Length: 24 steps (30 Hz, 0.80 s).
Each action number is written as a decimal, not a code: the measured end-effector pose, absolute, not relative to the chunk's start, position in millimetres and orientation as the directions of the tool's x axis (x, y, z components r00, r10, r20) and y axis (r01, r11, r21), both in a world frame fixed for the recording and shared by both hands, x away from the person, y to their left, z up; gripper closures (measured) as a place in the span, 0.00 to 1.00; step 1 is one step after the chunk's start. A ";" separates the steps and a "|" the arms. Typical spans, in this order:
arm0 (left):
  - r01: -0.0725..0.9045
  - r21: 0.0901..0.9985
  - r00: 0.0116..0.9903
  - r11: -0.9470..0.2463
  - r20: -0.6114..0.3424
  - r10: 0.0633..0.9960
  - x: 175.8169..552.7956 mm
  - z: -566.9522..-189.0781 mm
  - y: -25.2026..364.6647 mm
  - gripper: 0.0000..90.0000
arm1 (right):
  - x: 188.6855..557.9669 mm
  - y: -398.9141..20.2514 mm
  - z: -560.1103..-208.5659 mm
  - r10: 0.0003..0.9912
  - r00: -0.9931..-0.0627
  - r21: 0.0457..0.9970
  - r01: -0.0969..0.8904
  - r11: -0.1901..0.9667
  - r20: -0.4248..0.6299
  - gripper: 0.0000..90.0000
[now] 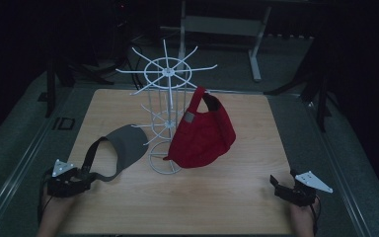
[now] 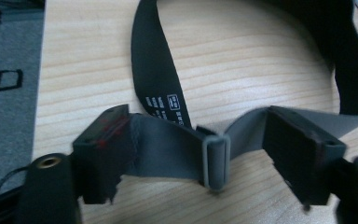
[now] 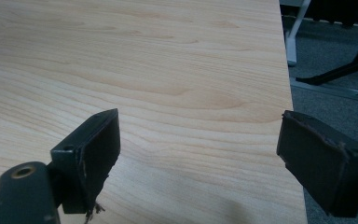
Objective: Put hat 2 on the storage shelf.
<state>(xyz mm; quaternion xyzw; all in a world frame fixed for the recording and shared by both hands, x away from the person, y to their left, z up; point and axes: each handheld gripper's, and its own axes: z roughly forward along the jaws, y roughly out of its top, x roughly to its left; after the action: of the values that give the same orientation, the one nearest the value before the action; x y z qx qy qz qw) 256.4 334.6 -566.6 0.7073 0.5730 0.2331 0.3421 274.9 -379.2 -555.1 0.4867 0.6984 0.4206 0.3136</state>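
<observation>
A grey visor (image 1: 126, 143) lies on the wooden table (image 1: 217, 202) at the left, its dark strap (image 1: 91, 155) looping toward my left gripper (image 1: 86, 174). In the left gripper view the grey strap with its buckle (image 2: 214, 161) runs across the gap between the jaws of the left gripper (image 2: 198, 144). The jaws stand wide apart, with the strap ends passing by both pads; no squeeze on it shows. A red cap (image 1: 202, 133) hangs from an arm of the white wire rack (image 1: 165, 74). My right gripper (image 1: 279, 185) rests open at the front right, nothing between its jaws (image 3: 198, 149).
The rack's round base (image 1: 165, 165) stands mid-table, right beside the visor and under the cap. Bare wood (image 3: 168, 70) lies ahead of the right gripper, with the table's right edge (image 3: 289, 93) close by. Grey floor and a desk frame (image 1: 256, 54) lie beyond the table.
</observation>
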 end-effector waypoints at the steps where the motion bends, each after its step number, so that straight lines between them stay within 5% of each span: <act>1: 0.652 0.749 0.235 -0.118 -0.051 0.971 256.4 -567.7 333.9 0.29 | 275.1 -379.1 -555.1 0.943 -0.331 0.892 0.417 0.174 -0.029 0.15; 17: 0.667 0.728 0.227 -0.160 0.006 0.974 262.6 -564.8 324.9 0.63 | 275.8 -377.5 -555.2 0.945 -0.324 0.885 0.427 0.188 -0.045 0.15; 24: 0.650 0.738 0.239 -0.183 0.031 0.971 259.5 -564.7 317.9 0.91 | 275.8 -377.4 -555.2 0.945 -0.325 0.884 0.427 0.188 -0.044 0.15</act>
<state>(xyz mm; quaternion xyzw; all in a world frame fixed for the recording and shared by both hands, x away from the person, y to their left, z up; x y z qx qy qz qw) 259.5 317.9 -564.7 0.7239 0.5596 0.2600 0.3085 275.8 -377.4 -555.2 0.4878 0.7033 0.4097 0.3156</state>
